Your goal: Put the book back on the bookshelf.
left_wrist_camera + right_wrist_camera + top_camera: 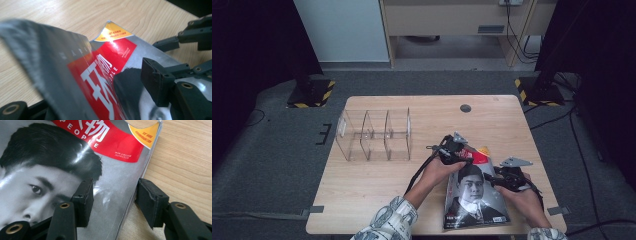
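A magazine with a grey portrait cover and a red title band lies at the table's front right. My left gripper is at its top left corner. In the left gripper view the magazine has its near edge lifted and curled up between the jaws of the left gripper; one pad rests above the cover without pressing, and the other jaw is hidden beneath the page. My right gripper is at the right edge. There the right gripper stands open astride the magazine edge, one pad over the cover and one over bare wood.
A clear acrylic divider rack with several compartments stands at the table's left middle. A dark round grommet sits near the far edge. Stand bases with yellow-black tape are on the floor beyond the table corners.
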